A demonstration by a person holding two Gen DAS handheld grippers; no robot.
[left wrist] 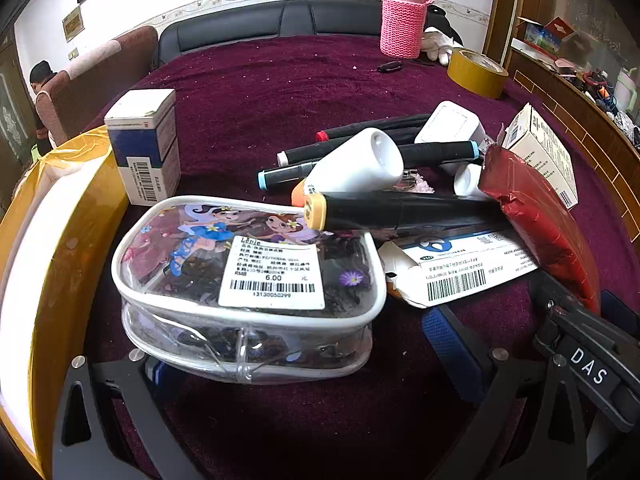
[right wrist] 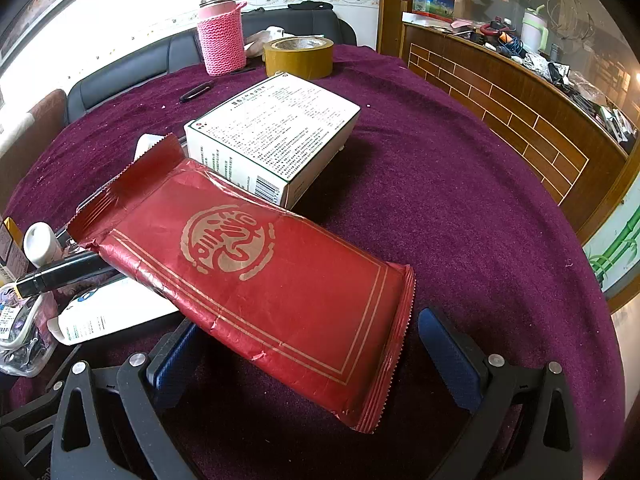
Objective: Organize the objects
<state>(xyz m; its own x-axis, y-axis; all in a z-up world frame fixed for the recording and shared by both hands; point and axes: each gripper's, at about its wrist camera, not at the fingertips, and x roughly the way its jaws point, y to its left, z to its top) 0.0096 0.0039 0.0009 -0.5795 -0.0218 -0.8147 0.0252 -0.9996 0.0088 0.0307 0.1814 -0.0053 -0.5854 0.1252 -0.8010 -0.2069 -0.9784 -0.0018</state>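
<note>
A clear zip pouch (left wrist: 248, 280) with cartoon print and a price label lies between my left gripper's (left wrist: 304, 356) open fingers; I cannot tell whether the pads touch it. Behind it lie several black markers (left wrist: 400, 210), a white bottle (left wrist: 356, 166) and a white-blue carton (left wrist: 460, 268). A red foil packet (right wrist: 260, 280) lies between my right gripper's (right wrist: 312, 356) wide-open fingers, its far end resting on a white printed box (right wrist: 272, 136). The red packet (left wrist: 536, 216) and the right gripper's body (left wrist: 588, 360) also show in the left wrist view.
A yellow-rimmed container (left wrist: 52, 256) stands at the left, with a blue-white box (left wrist: 146, 144) beside it. A pink knitted flask (right wrist: 220, 36), a brown tape roll (right wrist: 300, 56) and a small dark object (right wrist: 196, 91) sit at the far side of the maroon cloth. A wooden counter (right wrist: 520, 120) runs along the right.
</note>
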